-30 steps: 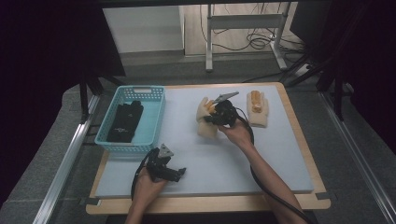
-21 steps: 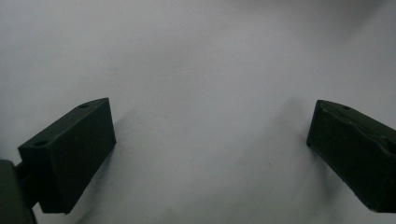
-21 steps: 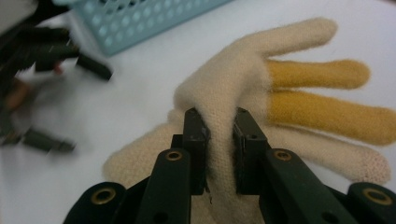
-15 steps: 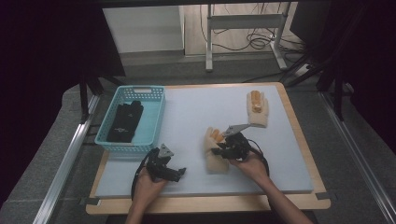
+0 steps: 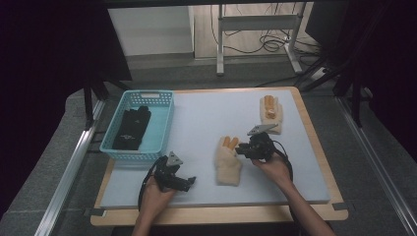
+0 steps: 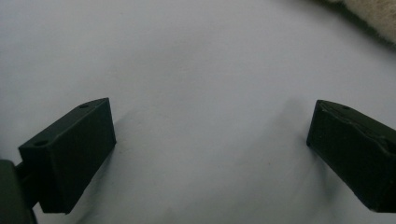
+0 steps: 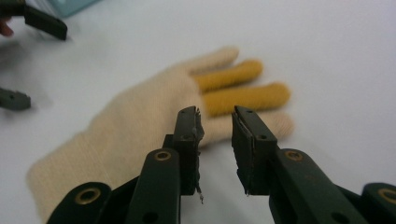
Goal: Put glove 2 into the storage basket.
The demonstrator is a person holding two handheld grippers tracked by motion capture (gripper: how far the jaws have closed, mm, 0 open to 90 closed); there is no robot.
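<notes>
A cream knit glove (image 5: pixel 228 160) with two mustard-yellow fingers lies flat near the middle of the pale mat (image 5: pixel 206 118), cuff toward the person. The right gripper (image 5: pixel 244 149) sits just beside it at about three o'clock; its jaws have just been closing and now stand narrow, with nothing between them. The left gripper (image 5: pixel 190 181) rests at the glove's eight o'clock, jaws wide over bare mat. A second matching glove (image 5: pixel 271 114) lies at one o'clock, and a blue basket (image 5: pixel 161 125) holding black gloves (image 5: pixel 132 129) at ten.
</notes>
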